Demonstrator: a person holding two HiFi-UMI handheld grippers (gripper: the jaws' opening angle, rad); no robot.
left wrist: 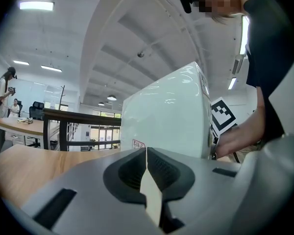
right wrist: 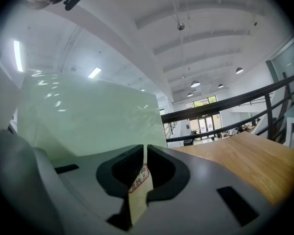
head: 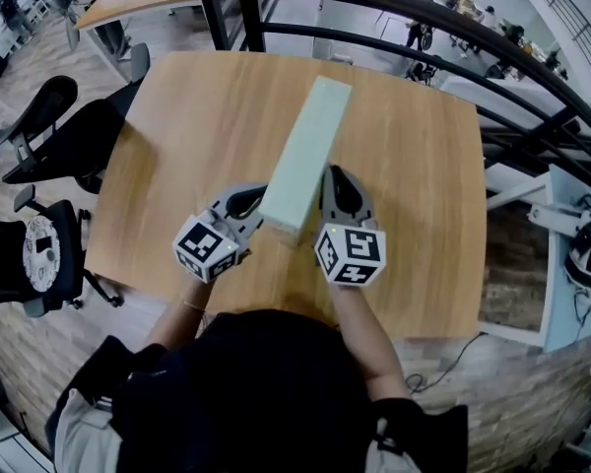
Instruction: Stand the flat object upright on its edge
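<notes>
On the wooden desk (head: 177, 166), which fills most of the head view, a long pale green flat object (head: 305, 151) runs from close to the near edge toward the far edge, angled a little to the right. In both gripper views its broad glossy face rises well above the jaws, so it appears to be up on one long edge already, or very nearly. Whether it is fully balanced cannot be told from these views.

At its near end the left gripper (head: 248, 201) sits against one side and the right gripper (head: 335, 180) against the other, so the two flank the slab. Each has its jaws pressed together with nothing held between them. In the left gripper view the slab (left wrist: 166, 111) stands just beyond and to the right of the tips (left wrist: 146, 151). In the right gripper view it (right wrist: 83, 116) stands just to the left of them (right wrist: 145, 148).

The step in hand looks like steadying: the closed grippers serve as props, not clamps. Next, both should ease away sideways, slowly and evenly, as a push from one side could tip so narrow a base.
</notes>
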